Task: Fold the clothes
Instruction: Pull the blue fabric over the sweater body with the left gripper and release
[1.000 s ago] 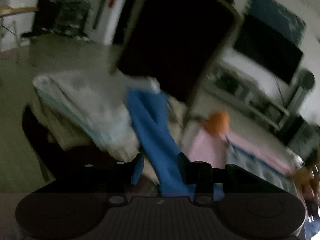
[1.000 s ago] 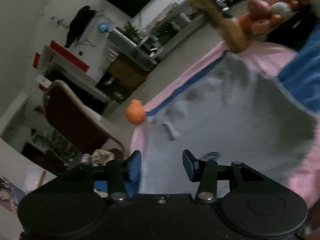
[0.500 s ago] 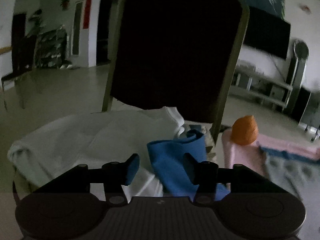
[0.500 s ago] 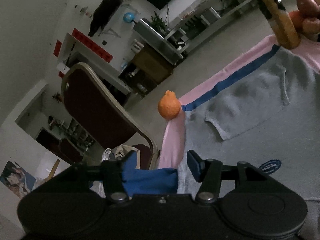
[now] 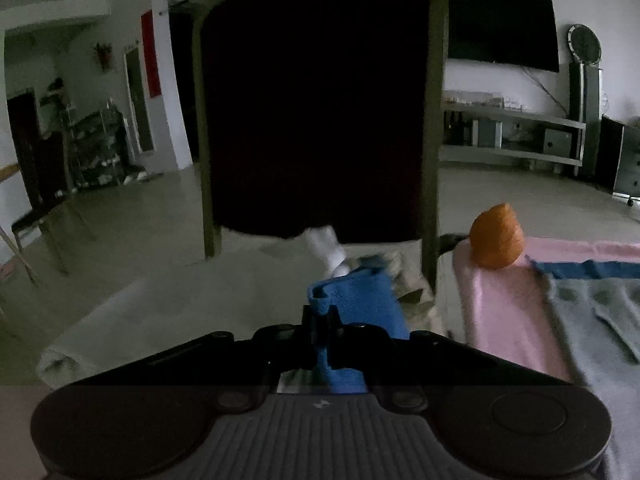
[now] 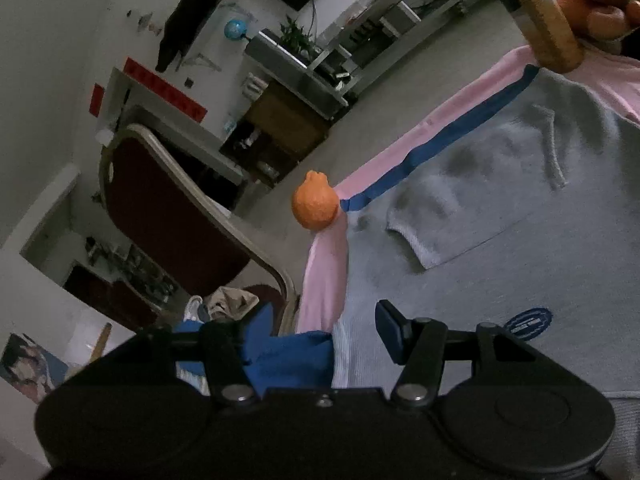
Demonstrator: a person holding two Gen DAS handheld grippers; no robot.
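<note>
Blue garment [image 5: 352, 308] pinched in left tongs [image 5: 324, 332], beside parted right tongs [image 6: 320, 320]

Chair [image 5: 316, 100] left of table [image 5: 504, 304]; sweatshirt [image 6: 500, 208] on table, orange [image 6: 314, 205] at corner.

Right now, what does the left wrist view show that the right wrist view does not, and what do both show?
Only the left wrist view shows the left gripper shut on the blue garment, and a wall television. Only the right wrist view shows the open right gripper, the gray sweatshirt's round blue logo and a globe. Both show the orange fruit, the pink cover and the dark red chair.
</note>
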